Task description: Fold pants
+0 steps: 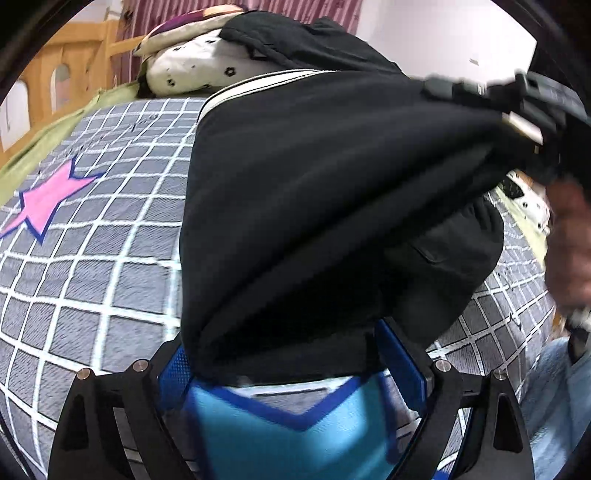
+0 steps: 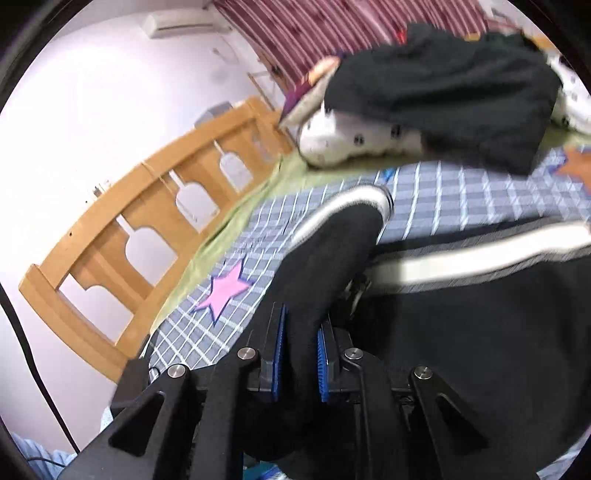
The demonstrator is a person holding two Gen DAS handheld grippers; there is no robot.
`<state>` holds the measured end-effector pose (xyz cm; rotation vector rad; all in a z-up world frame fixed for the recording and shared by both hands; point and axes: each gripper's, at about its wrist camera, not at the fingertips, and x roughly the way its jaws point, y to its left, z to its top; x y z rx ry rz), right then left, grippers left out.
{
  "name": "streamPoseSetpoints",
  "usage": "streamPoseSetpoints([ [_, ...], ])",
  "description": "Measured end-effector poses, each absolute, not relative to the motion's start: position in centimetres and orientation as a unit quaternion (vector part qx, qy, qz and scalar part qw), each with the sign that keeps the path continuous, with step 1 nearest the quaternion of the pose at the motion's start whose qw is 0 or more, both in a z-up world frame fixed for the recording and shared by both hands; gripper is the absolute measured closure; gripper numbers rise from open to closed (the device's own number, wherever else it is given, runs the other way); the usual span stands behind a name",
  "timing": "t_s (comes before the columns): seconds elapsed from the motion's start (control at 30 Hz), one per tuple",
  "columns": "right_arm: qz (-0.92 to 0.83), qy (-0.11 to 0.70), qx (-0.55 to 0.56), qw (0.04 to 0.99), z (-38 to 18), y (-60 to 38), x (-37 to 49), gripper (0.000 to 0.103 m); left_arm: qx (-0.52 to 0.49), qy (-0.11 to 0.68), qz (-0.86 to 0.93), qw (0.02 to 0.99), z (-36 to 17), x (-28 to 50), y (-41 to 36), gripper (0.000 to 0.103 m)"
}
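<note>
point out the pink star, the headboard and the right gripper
pink star (image 1: pixel 46 201): left wrist view, its middle.
headboard (image 2: pixel 110 236): right wrist view, top rail.
right gripper (image 2: pixel 301 341): right wrist view, between its fingertips.

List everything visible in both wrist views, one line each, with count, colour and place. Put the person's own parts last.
pants: one, black with a white side stripe, lifted above the bedspread between the two grippers
bedspread: one, grey with a white grid and a pink star, covering the bed
dark garment: one, black, heaped on the pillows at the far end
pillows: at least one, white with dark dots, far end of the bed
headboard: one, light wood with cut-outs, along the bed's edge by the wall
curtain: one, red-striped, behind the bed
air conditioner: one, white, high on the wall
left gripper: black with blue pads, open, pants cloth hanging between the jaws
right gripper: black with blue pads, shut on the pants
</note>
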<state>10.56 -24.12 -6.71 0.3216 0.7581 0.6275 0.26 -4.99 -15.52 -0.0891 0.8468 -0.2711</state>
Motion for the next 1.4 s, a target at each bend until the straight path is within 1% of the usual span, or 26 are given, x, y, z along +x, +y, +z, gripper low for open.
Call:
streamPoseSetpoints([
  [0.13, 0.276, 0.338, 0.138, 0.889, -4.8, -27.6, 10.5, 0.09, -0.01, 0.406, -0.112, 0.907, -15.6, 0.3, -6.9, 0.012],
  [0.23, 0.251, 0.309, 0.138, 0.907, -3.8, -31.8, 10.3, 0.091, -0.018, 0.402, -0.122, 0.907, -15.0, 0.3, -7.2, 0.013],
  [0.37, 0.179, 0.271, 0.14, 0.935, -3.5, -39.5, 8.9, 0.091, -0.041, 0.395, -0.189, 0.898, -14.2, -0.4, -7.5, 0.012],
  [0.43, 0.125, 0.286, 0.163, 0.936, -4.7, -43.2, 8.9, 0.091, -0.04, 0.396, -0.199, 0.896, -14.2, -0.6, -8.1, 0.012],
  [0.53, 0.043, 0.384, 0.153, 0.91, -9.6, -46.6, 10.5, 0.091, -0.024, 0.401, -0.208, 0.892, -14.7, -0.5, -9.3, 0.012],
  [0.57, 0.038, 0.41, 0.144, 0.9, -11.2, -46.8, 10.7, 0.09, -0.02, 0.401, -0.205, 0.893, -14.8, -0.4, -9.6, 0.012],
  [0.6, 0.041, 0.412, 0.134, 0.9, -11.9, -46.9, 10.4, 0.088, -0.017, 0.4, -0.205, 0.893, -14.7, -0.5, -9.7, 0.013],
  [0.63, 0.042, 0.399, 0.119, 0.908, -11.6, -46.9, 9.8, 0.084, -0.015, 0.398, -0.206, 0.894, -14.6, -0.8, -9.9, 0.013],
  [0.7, 0.035, 0.388, 0.108, 0.914, -10.6, -46.9, 8.9, 0.081, -0.015, 0.383, -0.207, 0.9, -13.7, -1.5, -9.7, 0.013],
  [0.83, 0.032, 0.314, 0.124, 0.941, -7.5, -47.6, 5.7, 0.081, -0.027, 0.354, -0.207, 0.912, -11.5, -0.9, -9.3, 0.013],
  [0.9, 0.048, 0.305, 0.119, 0.944, -7.2, -46.9, 5.6, 0.081, -0.029, 0.357, -0.195, 0.913, -10.7, 0.6, -9.7, 0.013],
  [1.0, 0.039, 0.346, 0.078, 0.934, -8.8, -45.2, 7.3, 0.081, -0.023, 0.37, -0.17, 0.913, -10.8, 2.6, -11.0, 0.014],
  [1.07, 0.011, 0.407, 0.043, 0.913, -11.2, -44.7, 8.1, 0.081, -0.012, 0.417, -0.138, 0.898, -12.9, 3.9, -11.8, 0.018],
  [1.1, 0.009, 0.423, 0.053, 0.904, -12.1, -44.9, 8.1, 0.081, -0.012, 0.438, -0.136, 0.888, -14.1, 4.2, -12.1, 0.017],
  [1.13, 0.01, 0.424, 0.075, 0.903, -12.2, -45.3, 7.8, 0.081, -0.025, 0.45, -0.14, 0.882, -15.2, 4.1, -12.1, 0.017],
  [1.17, 0.011, 0.429, 0.086, 0.899, -12.1, -45.6, 7.6, 0.081, -0.041, 0.444, -0.143, 0.884, -15.5, 3.7, -11.9, 0.017],
  [1.3, 0.033, 0.443, 0.112, 0.889, -11.5, -46.9, 7.1, 0.079, -0.05, 0.454, -0.158, 0.875, -14.1, 4.0, -11.2, 0.018],
  [1.37, 0.039, 0.418, 0.138, 0.897, -10.1, -47.9, 7.5, 0.077, -0.05, 0.445, -0.155, 0.881, -13.1, 4.5, -10.5, 0.019],
  [1.4, 0.035, 0.401, 0.156, 0.902, -9.4, -48.5, 8.1, 0.074, -0.044, 0.432, -0.149, 0.888, -12.4, 4.9, -10.2, 0.019],
])
